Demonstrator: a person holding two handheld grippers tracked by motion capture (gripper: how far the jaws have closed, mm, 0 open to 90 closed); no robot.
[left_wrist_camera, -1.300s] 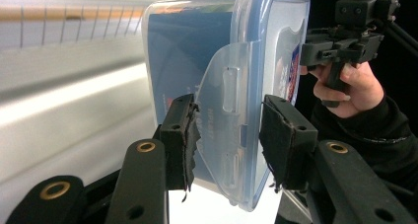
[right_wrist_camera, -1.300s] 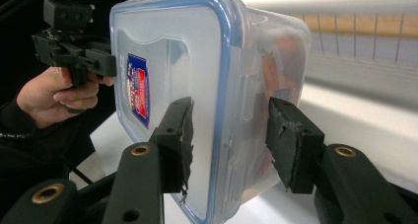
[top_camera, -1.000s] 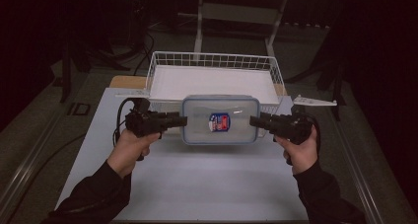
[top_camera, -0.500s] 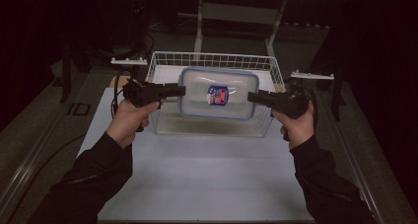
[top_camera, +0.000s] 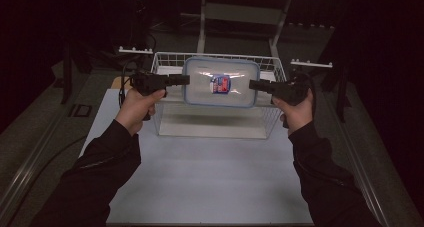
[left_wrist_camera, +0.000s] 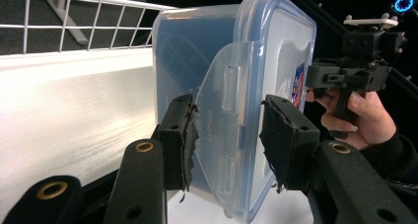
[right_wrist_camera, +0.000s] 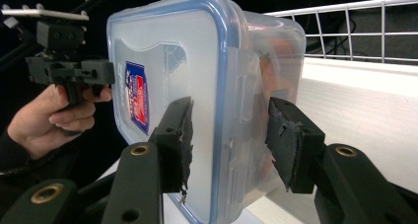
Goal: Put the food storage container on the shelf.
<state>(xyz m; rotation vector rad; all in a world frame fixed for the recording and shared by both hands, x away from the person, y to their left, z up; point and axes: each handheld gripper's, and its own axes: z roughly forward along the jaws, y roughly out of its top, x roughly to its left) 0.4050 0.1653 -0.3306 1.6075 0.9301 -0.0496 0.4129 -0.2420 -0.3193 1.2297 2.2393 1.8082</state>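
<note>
Both claws, left claw (top_camera: 184, 79) and right claw (top_camera: 254, 85), pinching container (top_camera: 221, 82) end latches above basket (top_camera: 160, 67); rigid, light, slick plastic, keep the pinch on the latches.

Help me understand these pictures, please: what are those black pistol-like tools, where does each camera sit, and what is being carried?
No robot arm is at work here: a person holds a hand-held two-jaw tool in each hand. The high view looks down from above the person's side of the white table. In it the left gripper and the right gripper hold a clear plastic food container with a blue-rimmed lid by its two ends, above a white wire basket. The other two pictures come from cameras riding on the tools. The left gripper view looks along its black jaws, clamped on one end of the container at a lid latch. The right gripper view shows its jaws on the opposite end, with the other hand beyond. A red and blue label sits on the lid.
</note>
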